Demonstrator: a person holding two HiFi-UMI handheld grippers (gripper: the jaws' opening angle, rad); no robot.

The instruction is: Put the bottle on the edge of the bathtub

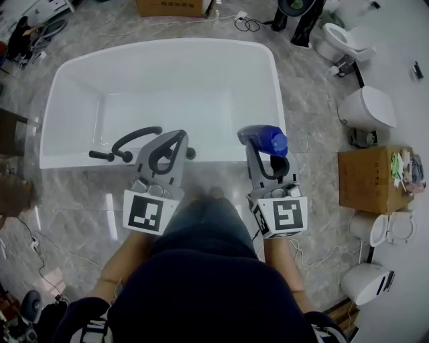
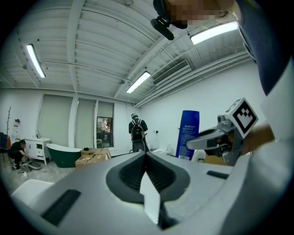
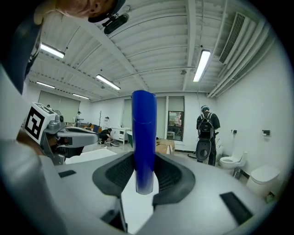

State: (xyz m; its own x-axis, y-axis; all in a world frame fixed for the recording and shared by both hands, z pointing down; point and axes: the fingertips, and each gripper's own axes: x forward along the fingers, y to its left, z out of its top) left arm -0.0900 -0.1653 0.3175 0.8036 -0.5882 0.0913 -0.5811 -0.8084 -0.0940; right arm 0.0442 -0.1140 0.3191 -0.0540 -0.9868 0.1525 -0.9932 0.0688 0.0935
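Observation:
A blue bottle [image 1: 272,141] is clamped between the jaws of my right gripper [image 1: 261,144], just above the near right part of the white bathtub's rim [image 1: 80,163]. In the right gripper view the bottle [image 3: 144,133] stands upright between the pads, with the gripper [image 3: 144,160] shut on it. My left gripper [image 1: 175,139] hovers over the near rim further left, with its jaws together and nothing in them. The left gripper view shows its closed tips [image 2: 146,156], and to the right the bottle [image 2: 188,133] in the right gripper [image 2: 209,137].
A black curved fitting [image 1: 131,142] lies inside the tub near the front wall. To the right stand a cardboard box [image 1: 369,177] and several white toilets [image 1: 367,107]. A person [image 1: 301,17] stands beyond the tub. Marble floor surrounds the tub.

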